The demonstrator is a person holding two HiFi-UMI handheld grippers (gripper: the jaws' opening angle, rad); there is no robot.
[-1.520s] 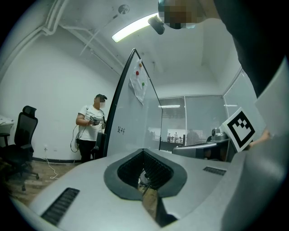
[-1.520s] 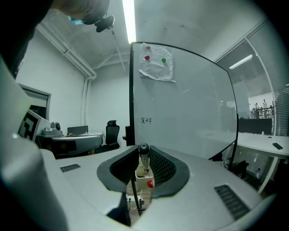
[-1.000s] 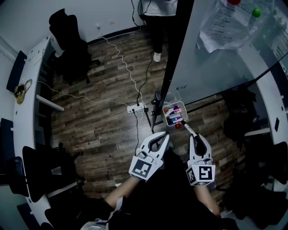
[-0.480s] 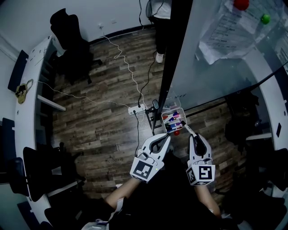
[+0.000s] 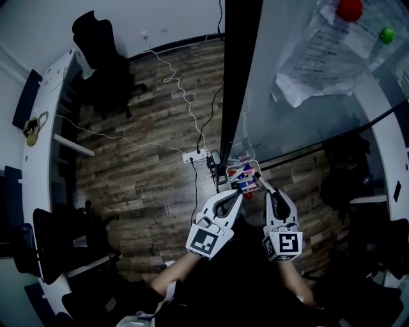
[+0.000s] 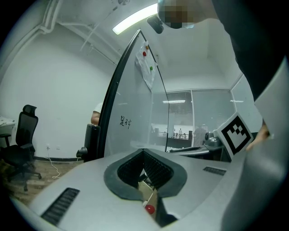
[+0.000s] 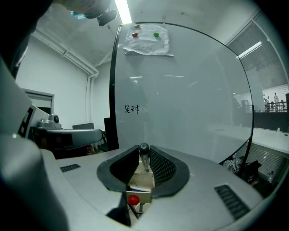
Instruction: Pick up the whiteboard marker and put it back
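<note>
My right gripper (image 5: 270, 191) (image 7: 143, 152) is shut on a dark whiteboard marker (image 5: 261, 184) (image 7: 144, 159), which sticks out past the fingertips. The marker's end hangs at the near edge of a small clear tray (image 5: 245, 172) (image 7: 141, 179) of coloured markers, fixed at the foot of the whiteboard (image 5: 307, 96) (image 7: 180, 90). My left gripper (image 5: 237, 193) (image 6: 143, 152) is just left of the tray, shut with nothing in it. Through both jaw gaps the tray and a red ball (image 7: 133, 199) (image 6: 149, 209) below it show.
Papers (image 5: 316, 54) hang on the board under a red magnet (image 5: 349, 9) and a green one (image 5: 386, 35). A power strip (image 5: 195, 155) with trailing cables lies on the wood floor. An office chair (image 5: 96, 45) and a curved white desk (image 5: 48, 121) stand at left.
The board and tray have come closer in the head view. Both grippers have closed in on the tray, and the marker's end has gone from below the tray to its near edge.
</note>
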